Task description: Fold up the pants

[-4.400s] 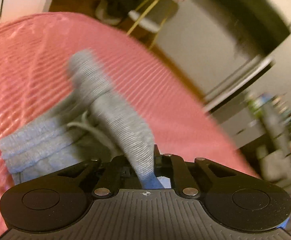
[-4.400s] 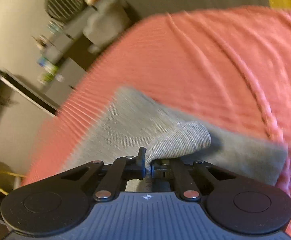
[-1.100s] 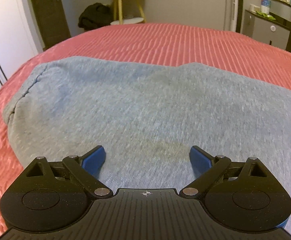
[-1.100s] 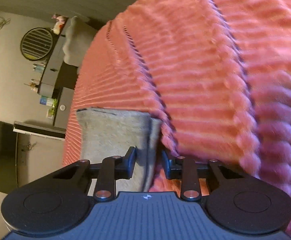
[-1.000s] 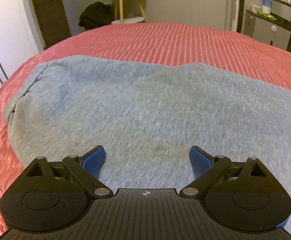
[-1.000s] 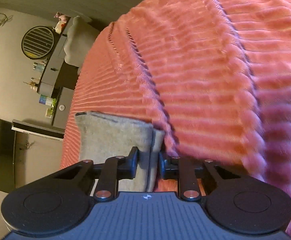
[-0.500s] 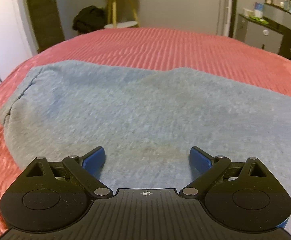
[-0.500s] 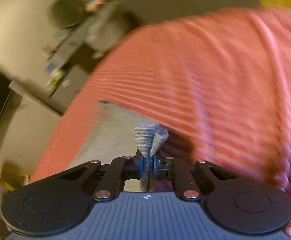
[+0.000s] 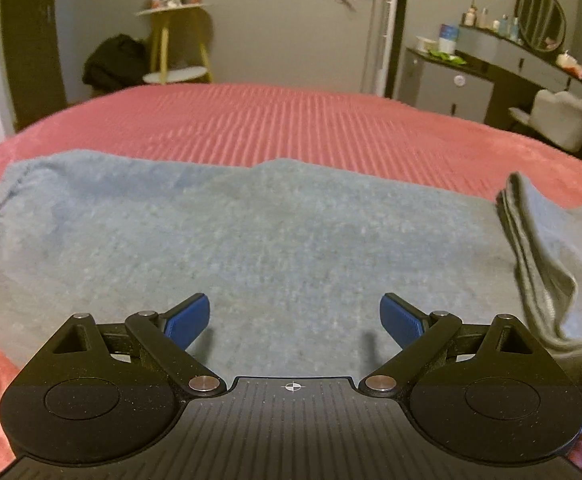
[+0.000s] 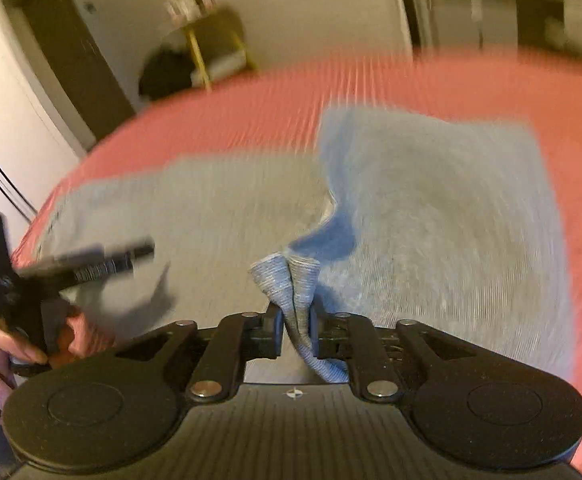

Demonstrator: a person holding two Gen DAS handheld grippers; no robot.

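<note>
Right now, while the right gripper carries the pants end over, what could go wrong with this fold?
The right gripper pinches only a small bunch of the pants, so the cloth may slip out. The left gripper is open and grips nothing, so the lower layer may drag on the bedspread. The lifted flap looks creased and may land uneven.

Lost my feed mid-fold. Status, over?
Left gripper open, low over the pants. Right gripper shut on a bunched pants edge, lifted. Pants on the red bedspread. Nothing in the way.
</note>
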